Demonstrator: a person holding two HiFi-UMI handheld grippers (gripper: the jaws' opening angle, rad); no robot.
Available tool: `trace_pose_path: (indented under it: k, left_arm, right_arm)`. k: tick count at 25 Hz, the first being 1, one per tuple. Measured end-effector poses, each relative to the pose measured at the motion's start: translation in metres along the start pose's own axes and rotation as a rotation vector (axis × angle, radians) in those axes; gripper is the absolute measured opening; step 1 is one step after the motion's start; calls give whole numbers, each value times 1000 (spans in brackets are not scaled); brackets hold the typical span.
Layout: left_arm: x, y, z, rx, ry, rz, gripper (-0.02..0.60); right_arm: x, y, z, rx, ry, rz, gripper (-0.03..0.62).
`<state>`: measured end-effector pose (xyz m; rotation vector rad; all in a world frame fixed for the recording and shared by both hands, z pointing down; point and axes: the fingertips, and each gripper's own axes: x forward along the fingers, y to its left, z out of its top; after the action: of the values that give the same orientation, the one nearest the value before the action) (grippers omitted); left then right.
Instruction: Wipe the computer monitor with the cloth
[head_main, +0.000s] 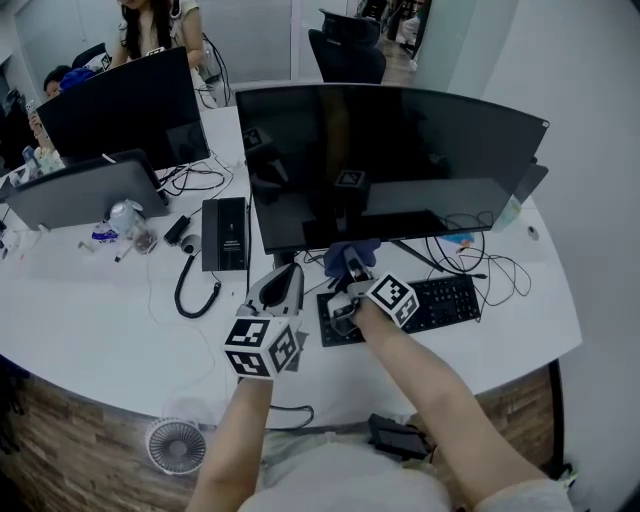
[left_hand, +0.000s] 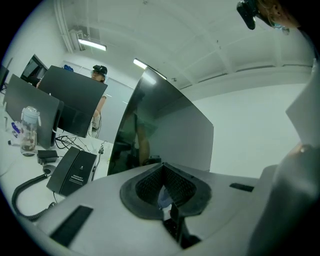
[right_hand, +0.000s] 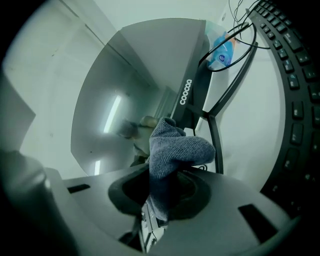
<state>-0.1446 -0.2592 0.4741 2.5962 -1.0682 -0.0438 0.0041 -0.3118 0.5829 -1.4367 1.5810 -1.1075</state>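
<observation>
A wide curved black monitor (head_main: 400, 160) stands switched off at the middle of the white desk (head_main: 90, 320). My right gripper (head_main: 352, 268) is just below the screen's lower edge, near the stand, shut on a blue-grey cloth (head_main: 350, 252). In the right gripper view the cloth (right_hand: 175, 150) bunches up out of the gripper (right_hand: 162, 185) in front of the monitor (right_hand: 130, 90). My left gripper (head_main: 285, 272) hovers beside it to the left, low before the screen. In the left gripper view that gripper (left_hand: 162, 172) is shut with nothing held, facing the monitor (left_hand: 165, 135).
A black keyboard (head_main: 445, 300) lies under my right gripper, with cables (head_main: 480, 262) to its right. A desk phone (head_main: 225, 233) with a coiled cord sits left of the monitor. Further left are a second monitor (head_main: 125, 105), a bottle (head_main: 125, 215) and a person (head_main: 150, 25).
</observation>
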Motion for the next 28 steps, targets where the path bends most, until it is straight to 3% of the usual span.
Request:
trace_pose_path:
  k: [18, 28]
  left_arm:
    - [-21, 32, 5, 12, -29, 50, 9]
    - [-32, 44, 5, -14, -39, 86, 9]
  right_arm:
    - [18, 22, -56, -49, 160, 25, 67]
    - [27, 30, -80, -23, 185, 26, 67]
